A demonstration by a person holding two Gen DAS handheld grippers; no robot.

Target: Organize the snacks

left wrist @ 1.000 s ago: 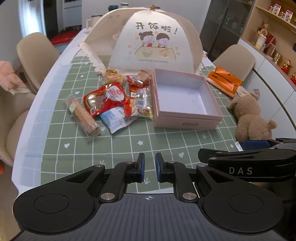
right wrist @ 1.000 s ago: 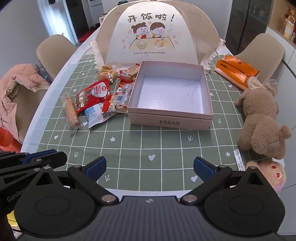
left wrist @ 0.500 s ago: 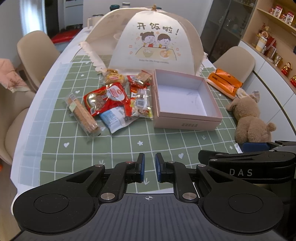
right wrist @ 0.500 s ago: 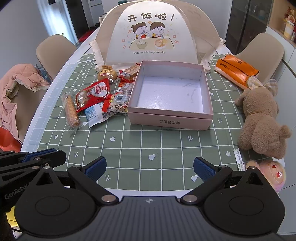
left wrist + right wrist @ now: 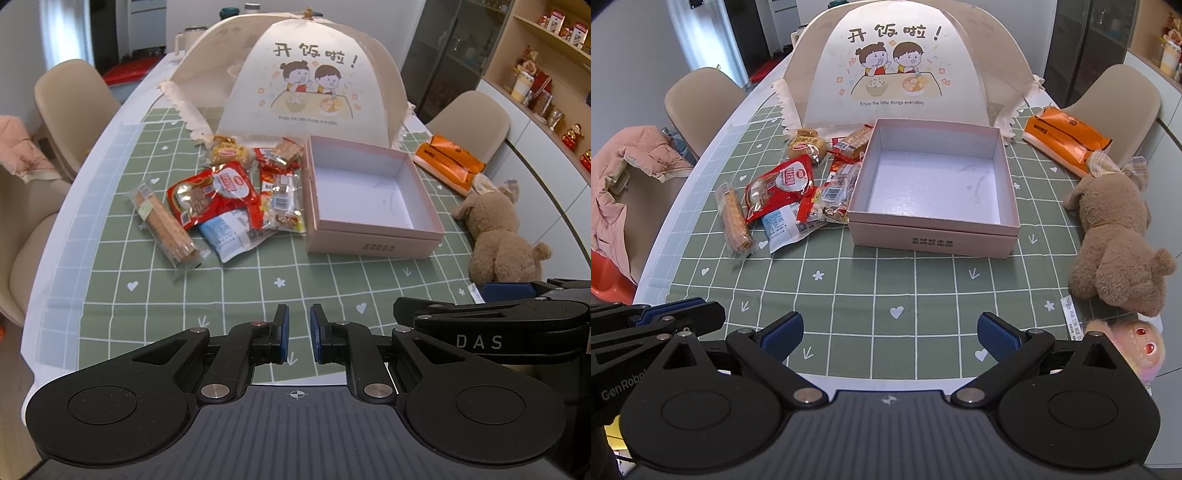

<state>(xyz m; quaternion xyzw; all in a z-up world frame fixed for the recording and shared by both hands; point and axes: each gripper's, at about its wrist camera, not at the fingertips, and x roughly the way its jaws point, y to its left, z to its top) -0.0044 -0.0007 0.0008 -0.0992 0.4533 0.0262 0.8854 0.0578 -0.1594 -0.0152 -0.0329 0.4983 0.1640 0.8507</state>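
Snacks wait beside the empty box

The snacks (image 5: 786,195) lie in a heap touching the box (image 5: 932,236) on its left side. The left gripper (image 5: 297,334) is together and holds nothing; the right gripper (image 5: 890,332) is apart. The bags overlap (slippery ones), so a grab might lift two, or push the box.

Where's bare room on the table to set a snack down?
Free: the cloth between the box and the near edge, and inside the box. Crowded: the snack pile left of the box; plush bear on the right.
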